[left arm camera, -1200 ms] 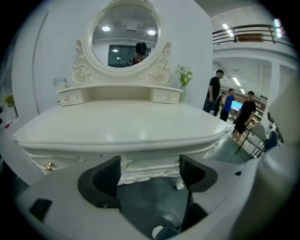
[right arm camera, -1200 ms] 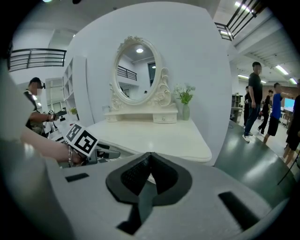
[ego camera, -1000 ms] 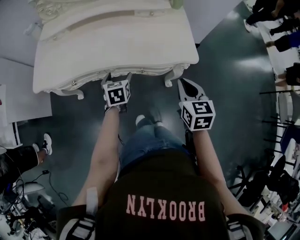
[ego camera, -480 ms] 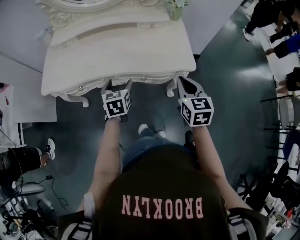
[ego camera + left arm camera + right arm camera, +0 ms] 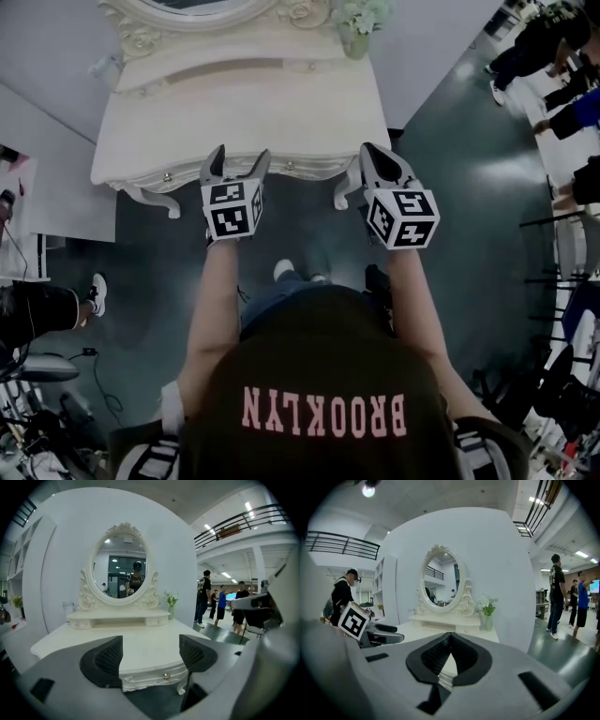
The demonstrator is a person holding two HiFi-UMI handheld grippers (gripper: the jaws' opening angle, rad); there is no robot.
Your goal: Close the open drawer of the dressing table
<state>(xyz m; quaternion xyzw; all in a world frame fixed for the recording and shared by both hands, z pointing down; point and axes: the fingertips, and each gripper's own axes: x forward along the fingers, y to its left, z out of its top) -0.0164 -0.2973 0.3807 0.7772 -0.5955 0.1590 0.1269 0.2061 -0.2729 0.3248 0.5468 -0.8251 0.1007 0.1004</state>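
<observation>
The dressing table (image 5: 244, 103) stood against the white wall, and both grippers were held at its front edge. The drawer (image 5: 150, 680) sat in the front of the dressing table under the top's lip, with a small knob (image 5: 165, 677) on its face. Whether it was still out a little could not be told.

The left gripper (image 5: 238, 161) was near the middle of the dressing table's front. Its jaws were wide apart with nothing between them, and the ribbed pads (image 5: 108, 660) framed the drawer front, which lay beyond them. Whether its tips touched the wood was unclear.

The right gripper (image 5: 373, 155) was at the dressing table's front right corner. Its jaws met at the tips and held nothing.

At the back of the dressing table rose an oval mirror (image 5: 119, 557) in a carved frame. A vase of flowers (image 5: 487, 613) stood at the back right corner.
</observation>
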